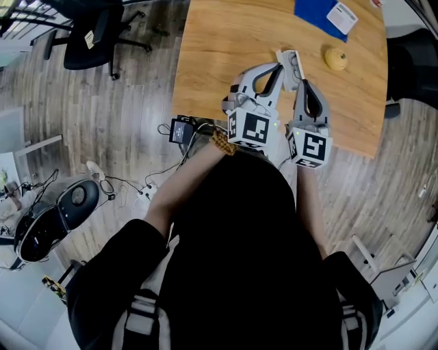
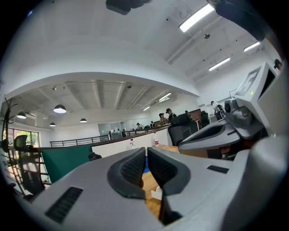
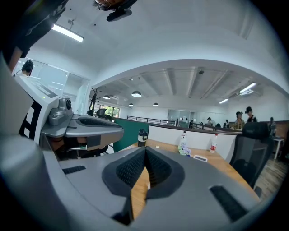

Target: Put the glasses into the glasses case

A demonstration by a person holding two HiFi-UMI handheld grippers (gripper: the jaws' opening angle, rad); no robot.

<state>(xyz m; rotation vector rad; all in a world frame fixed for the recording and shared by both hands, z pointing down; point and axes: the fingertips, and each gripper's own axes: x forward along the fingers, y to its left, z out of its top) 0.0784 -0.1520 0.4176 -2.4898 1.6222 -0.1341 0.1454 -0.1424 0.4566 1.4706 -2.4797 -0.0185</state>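
Both grippers hang side by side over the wooden table. My left gripper has its jaws together with nothing between them; in its own view the left gripper shows only a hairline slit at the tips. My right gripper is shut and empty too, and the pads of the right gripper meet at the tips. A small white oblong thing lies on the table just past the fingertips; the white thing shows below the left jaws. I cannot make out any glasses.
A yellow round object sits right of the grippers. A blue pad with a white card lies at the table's far edge. An office chair and floor cables are to the left. Bottles stand on a far desk.
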